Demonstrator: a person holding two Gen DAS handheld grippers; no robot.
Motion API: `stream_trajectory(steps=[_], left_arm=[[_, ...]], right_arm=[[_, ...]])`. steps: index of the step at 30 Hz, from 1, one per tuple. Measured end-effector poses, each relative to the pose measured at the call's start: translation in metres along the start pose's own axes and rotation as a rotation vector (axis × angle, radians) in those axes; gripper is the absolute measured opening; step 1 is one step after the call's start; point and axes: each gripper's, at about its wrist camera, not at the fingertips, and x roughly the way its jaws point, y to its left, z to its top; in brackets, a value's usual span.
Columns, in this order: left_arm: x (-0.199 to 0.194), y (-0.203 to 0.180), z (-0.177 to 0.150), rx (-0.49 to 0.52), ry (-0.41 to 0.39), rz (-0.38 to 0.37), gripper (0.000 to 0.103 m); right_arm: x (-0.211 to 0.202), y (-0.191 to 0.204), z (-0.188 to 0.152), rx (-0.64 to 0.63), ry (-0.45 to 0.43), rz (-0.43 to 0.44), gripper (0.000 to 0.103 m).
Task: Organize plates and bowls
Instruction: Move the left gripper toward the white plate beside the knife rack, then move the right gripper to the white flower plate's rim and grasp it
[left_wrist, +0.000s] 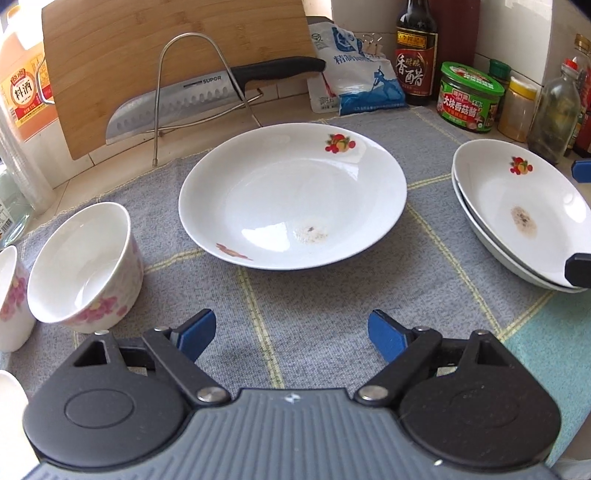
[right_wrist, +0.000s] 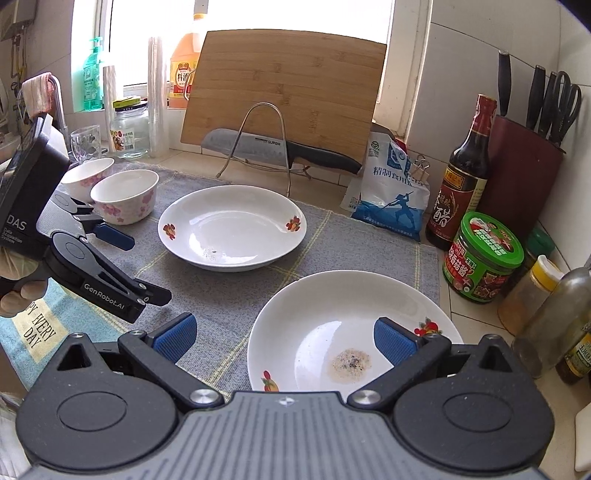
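A white plate with fruit prints lies alone mid-mat; it also shows in the right wrist view. A stack of two such plates sits to the right, close under my right gripper, which is open and empty with one pad over the top plate. Two floral bowls stand at the mat's left, one tilted in the left wrist view. My left gripper is open and empty, just in front of the single plate; it also shows in the right wrist view.
A bamboo cutting board and a knife rest on a wire rack behind the mat. A salt bag, vinegar bottle, green-lidded jar, spice bottles and a knife block crowd the right. Jars and a glass stand far left.
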Motion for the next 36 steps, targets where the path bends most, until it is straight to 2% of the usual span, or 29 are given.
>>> stream_trajectory(steps=[4, 8, 10, 14, 21, 28, 36], left_arm=[[0.009, 0.002, 0.004, 0.016, -0.016, -0.019, 0.092], [0.017, 0.01, 0.008, -0.006, -0.017, -0.06, 0.101], [0.022, 0.016, 0.01, -0.032, -0.012, -0.091, 0.103], [0.026, 0.017, 0.012, 0.0, -0.034, -0.113, 0.103], [0.028, 0.019, 0.012, -0.019, -0.068, -0.107, 0.103], [0.026, 0.02, 0.006, -0.027, -0.108, -0.102, 0.103], [0.026, 0.018, 0.002, -0.046, -0.135, -0.075, 0.103]], right_arm=[[0.004, 0.004, 0.006, 0.005, 0.021, -0.033, 0.103], [0.009, 0.008, 0.013, 0.007, 0.039, -0.04, 0.103], [0.013, 0.009, 0.016, 0.007, 0.049, -0.037, 0.103], [0.023, 0.011, 0.023, -0.009, 0.067, -0.022, 0.103], [0.046, 0.009, 0.046, -0.074, 0.084, 0.023, 0.103], [0.081, -0.003, 0.077, -0.145, 0.109, 0.138, 0.103], [0.146, -0.036, 0.102, -0.083, 0.211, 0.292, 0.103]])
